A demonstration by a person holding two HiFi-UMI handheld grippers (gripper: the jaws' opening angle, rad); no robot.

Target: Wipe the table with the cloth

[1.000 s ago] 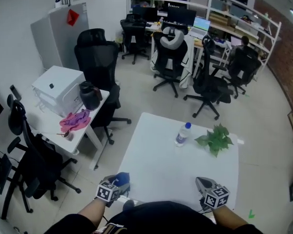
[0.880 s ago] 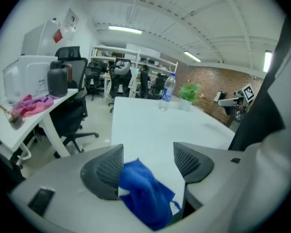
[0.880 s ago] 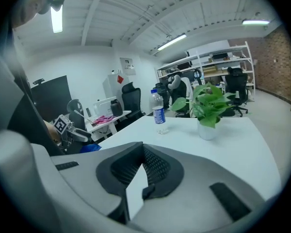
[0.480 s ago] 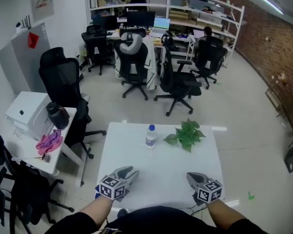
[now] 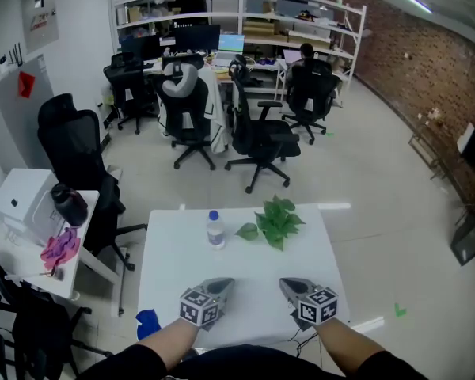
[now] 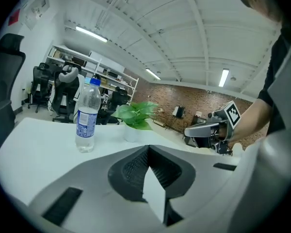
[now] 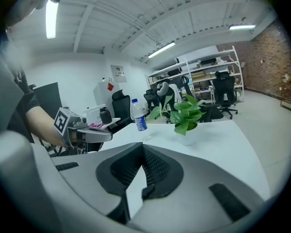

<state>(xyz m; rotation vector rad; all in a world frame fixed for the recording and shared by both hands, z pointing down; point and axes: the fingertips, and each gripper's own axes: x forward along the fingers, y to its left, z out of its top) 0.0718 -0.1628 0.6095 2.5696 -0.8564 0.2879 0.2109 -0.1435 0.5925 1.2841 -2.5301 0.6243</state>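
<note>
The blue cloth (image 5: 146, 323) lies crumpled by the front left corner of the white table (image 5: 253, 264); whether it rests on the table edge or below it I cannot tell. My left gripper (image 5: 221, 284) hovers over the table's front edge to the right of the cloth, with its jaws shut and nothing between them (image 6: 148, 149). A hand's width to the right, my right gripper (image 5: 288, 283) is also shut and empty (image 7: 143, 147). Neither gripper view shows the cloth.
A clear water bottle (image 5: 214, 229) and a small potted plant (image 5: 274, 222) stand at the table's far side. A side desk (image 5: 32, 252) at the left holds a white box, a black jug and a pink rag. Office chairs (image 5: 257, 137) stand beyond.
The cloth was right at my left gripper a second ago; now it lies apart, to that gripper's left. Both grippers have come closer together over the table's front edge.
</note>
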